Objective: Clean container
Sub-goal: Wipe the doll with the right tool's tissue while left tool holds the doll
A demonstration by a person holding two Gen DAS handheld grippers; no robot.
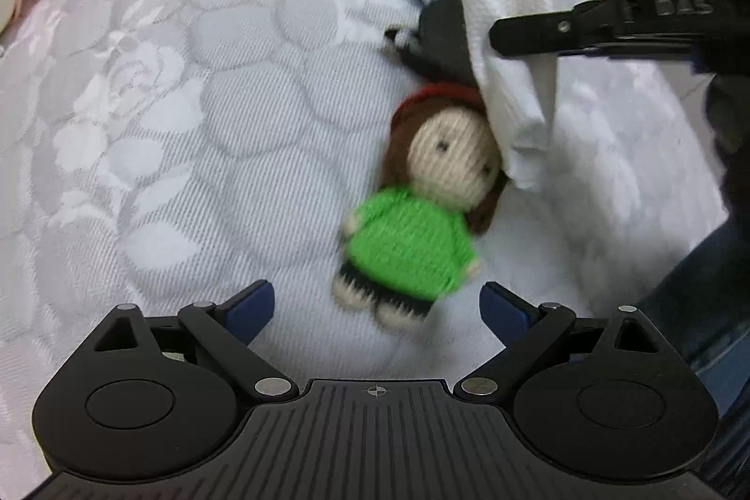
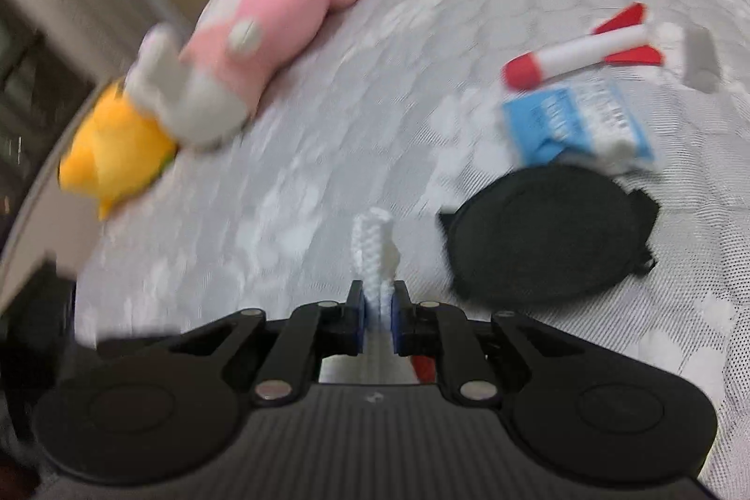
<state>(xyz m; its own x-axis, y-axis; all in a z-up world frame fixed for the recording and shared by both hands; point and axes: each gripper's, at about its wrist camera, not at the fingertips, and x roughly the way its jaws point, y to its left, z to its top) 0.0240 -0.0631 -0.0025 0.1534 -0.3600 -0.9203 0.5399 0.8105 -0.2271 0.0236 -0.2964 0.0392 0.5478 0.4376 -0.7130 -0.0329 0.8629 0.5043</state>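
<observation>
Left gripper (image 1: pixel 377 303) wide open, holds nothing, hovers just short of the doll (image 1: pixel 412 219). Right gripper (image 2: pixel 378 315) clamped on a white cloth (image 2: pixel 375 251): light, limp, will flop, so pinch a bunched fold. Beyond it the black disc (image 2: pixel 543 233), probably the container or its lid: looks stiff and light, take by the rim. Past it, packet (image 2: pixel 576 120) and rocket (image 2: pixel 586 52).

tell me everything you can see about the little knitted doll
The knitted doll looks like yarn: cream face with small dark eyes, brown hair, a dark red cap, bright green sweater, dark skirt, cream feet. It lies face up on the pale quilted cover, just ahead of the open left gripper, which does not touch it. A white cloth held by the right gripper hangs over one side of its head.
</observation>
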